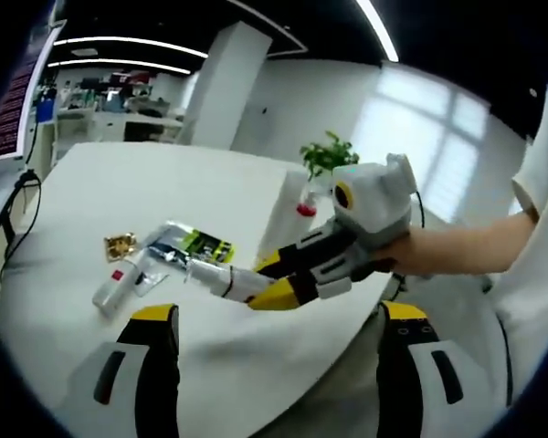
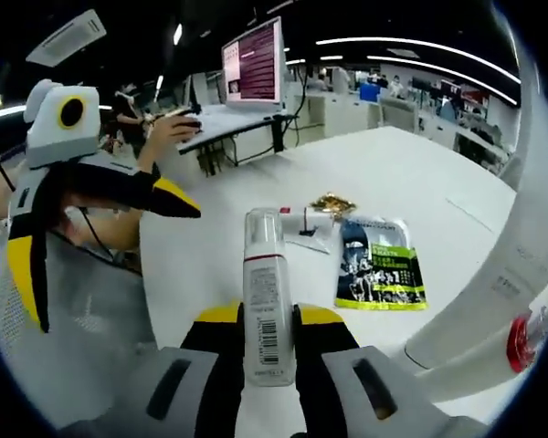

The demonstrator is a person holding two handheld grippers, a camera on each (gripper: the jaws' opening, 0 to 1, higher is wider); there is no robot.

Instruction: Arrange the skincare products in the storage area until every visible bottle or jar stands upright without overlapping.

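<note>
My right gripper [image 2: 268, 315] is shut on a white bottle with a red band [image 2: 268, 297], holding it upright above the white round table [image 2: 420, 164]. In the left gripper view that bottle [image 1: 215, 276] pokes out of the right gripper [image 1: 267, 279], low over the table [image 1: 119, 182]. A white tube [image 1: 119, 285] lies flat beside a gold packet [image 1: 121, 244] and a green-and-black sachet [image 1: 194, 244]. My left gripper [image 1: 279, 315] is open, with nothing between its jaws. A tall white container with a red part [image 2: 493, 301] rises at the right.
The left gripper [image 2: 100, 205] hangs at the left of the right gripper view, off the table's edge. A potted plant [image 1: 327, 155] stands at the table's far side. A monitor on a desk [image 2: 254, 66] and office furniture lie beyond. A person's arm [image 1: 457, 251] reaches in from the right.
</note>
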